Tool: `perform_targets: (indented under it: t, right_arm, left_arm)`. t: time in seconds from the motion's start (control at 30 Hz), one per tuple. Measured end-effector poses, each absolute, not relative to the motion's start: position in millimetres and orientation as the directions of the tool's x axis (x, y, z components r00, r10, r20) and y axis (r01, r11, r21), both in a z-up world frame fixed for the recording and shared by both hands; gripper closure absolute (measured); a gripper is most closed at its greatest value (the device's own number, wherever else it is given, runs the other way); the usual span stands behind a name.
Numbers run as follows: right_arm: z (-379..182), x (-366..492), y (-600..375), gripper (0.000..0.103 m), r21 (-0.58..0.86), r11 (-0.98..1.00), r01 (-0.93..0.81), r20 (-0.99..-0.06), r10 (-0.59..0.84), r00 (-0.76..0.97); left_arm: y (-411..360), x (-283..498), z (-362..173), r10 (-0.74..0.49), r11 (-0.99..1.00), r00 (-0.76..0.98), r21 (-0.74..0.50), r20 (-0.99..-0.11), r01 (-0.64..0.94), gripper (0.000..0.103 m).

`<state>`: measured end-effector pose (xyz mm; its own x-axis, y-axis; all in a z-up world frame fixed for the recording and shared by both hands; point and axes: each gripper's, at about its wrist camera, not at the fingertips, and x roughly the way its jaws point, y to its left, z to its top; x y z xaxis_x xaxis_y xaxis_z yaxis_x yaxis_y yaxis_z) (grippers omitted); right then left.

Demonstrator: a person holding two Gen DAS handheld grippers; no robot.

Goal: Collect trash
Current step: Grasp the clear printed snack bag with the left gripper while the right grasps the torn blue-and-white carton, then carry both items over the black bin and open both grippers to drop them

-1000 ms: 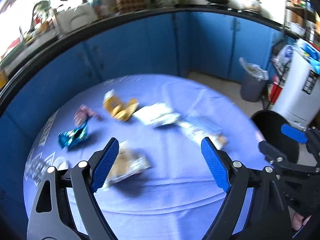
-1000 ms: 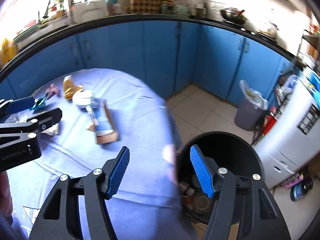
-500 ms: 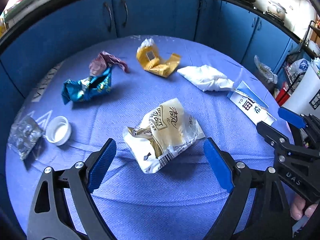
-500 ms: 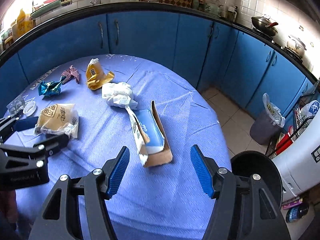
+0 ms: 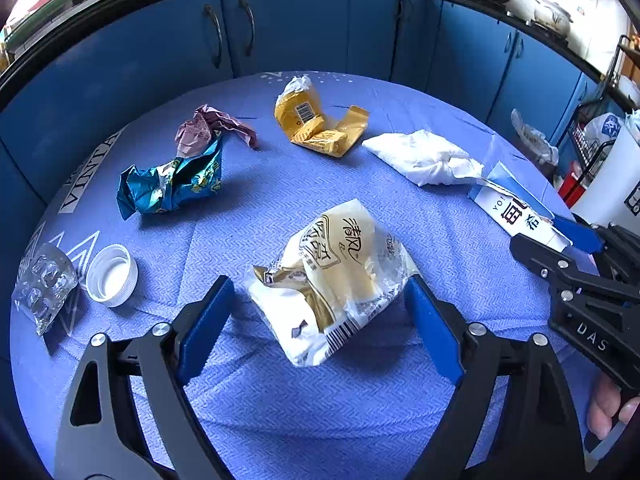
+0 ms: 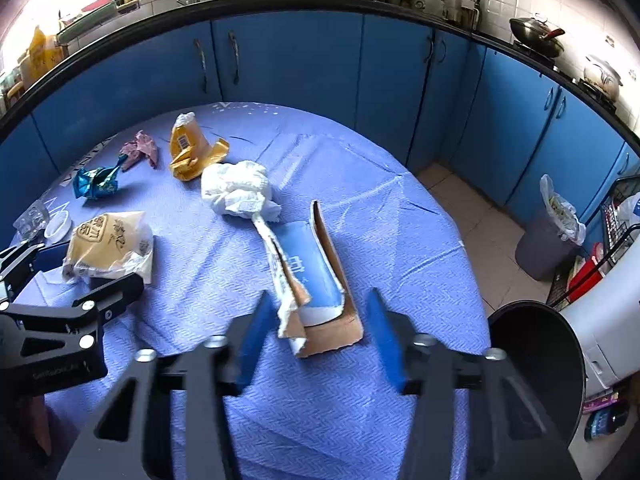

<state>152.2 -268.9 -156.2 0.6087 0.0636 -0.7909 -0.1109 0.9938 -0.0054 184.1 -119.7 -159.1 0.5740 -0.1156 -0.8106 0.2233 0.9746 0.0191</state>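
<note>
Trash lies on a round table under a blue cloth (image 5: pixel 360 420). My left gripper (image 5: pixel 320 316) is open, its blue pads on either side of a cream and gold snack bag (image 5: pixel 336 280), which also shows in the right wrist view (image 6: pixel 108 244). My right gripper (image 6: pixel 320 332) is open around the near end of a torn blue and white carton (image 6: pixel 308 276). Further back lie a white crumpled tissue (image 5: pixel 424 156), a yellow wrapper (image 5: pixel 316 120), a teal foil wrapper (image 5: pixel 172 180) and a pink wrapper (image 5: pixel 212 124).
A white bottle cap (image 5: pixel 112 276) and a clear blister pack (image 5: pixel 44 284) lie at the table's left edge. A black bin (image 6: pixel 540 364) stands on the floor right of the table. A grey bin with a liner (image 6: pixel 552 236) stands by the blue cabinets (image 6: pixel 300 68).
Both grippers have moved down and forward over the table. The left one now straddles the snack bag, the right one straddles the carton's near end. Both stay open.
</note>
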Motion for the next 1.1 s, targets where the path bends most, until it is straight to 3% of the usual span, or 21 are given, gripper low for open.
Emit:
perform_targets:
  t: [0.1, 0.17, 0.2, 0.43, 0.57, 0.7, 0.8, 1.0, 1.1]
  right_arm:
    - [-155.8, 146.5, -264.8, 0.067, -0.023, 0.991, -0.129, -0.783, 0.063, 0.619]
    - [-155.7, 143.5, -263.4, 0.067, -0.021, 0.990, -0.137, -0.782, 0.069, 0.619]
    - [-155.6, 142.9, -263.7, 0.067, -0.022, 0.990, -0.136, -0.783, 0.068, 0.619]
    - [-155.2, 141.5, -263.9, 0.067, -0.023, 0.992, -0.125, -0.783, 0.060, 0.619]
    - [-155.1, 140.6, -264.3, 0.067, -0.021, 0.992, -0.123, -0.783, 0.060, 0.619]
    - [-154.9, 139.9, -264.5, 0.067, -0.023, 0.992, -0.121, -0.783, 0.058, 0.619]
    - [-154.9, 139.8, -265.0, 0.067, -0.020, 0.993, -0.120, -0.783, 0.059, 0.619]
    - [-153.8, 137.6, -266.4, 0.069, -0.028, 0.994, -0.106, -0.779, 0.045, 0.625]
    - [-151.3, 134.1, -266.5, 0.070, -0.038, 0.994, -0.103, -0.772, 0.036, 0.635]
  left_arm:
    - [-119.8, 180.4, -160.3, -0.103, 0.973, 0.587, 0.041, -0.803, 0.227, 0.020]
    - [-123.3, 178.6, -162.0, -0.137, 0.960, 0.560, 0.029, -0.817, 0.278, 0.005]
    - [-127.5, 178.3, -163.1, -0.139, 0.950, 0.544, 0.045, -0.827, 0.310, 0.003]
    - [-125.7, 177.9, -163.6, -0.141, 0.956, 0.546, 0.029, -0.826, 0.291, 0.003]
    - [-113.3, 181.8, -157.4, -0.196, 0.969, 0.568, -0.069, -0.799, 0.238, 0.003]
    - [-115.8, 192.6, -160.2, -0.160, 0.973, 0.560, -0.035, -0.813, 0.226, 0.003]
    - [-117.9, 198.5, -160.4, -0.123, 0.978, 0.570, -0.003, -0.812, 0.206, 0.012]
    - [-118.3, 198.7, -153.0, -0.100, 0.978, 0.588, 0.029, -0.803, 0.206, 0.059]
    - [-115.2, 194.6, -150.3, -0.111, 0.977, 0.591, 0.020, -0.799, 0.211, 0.063]
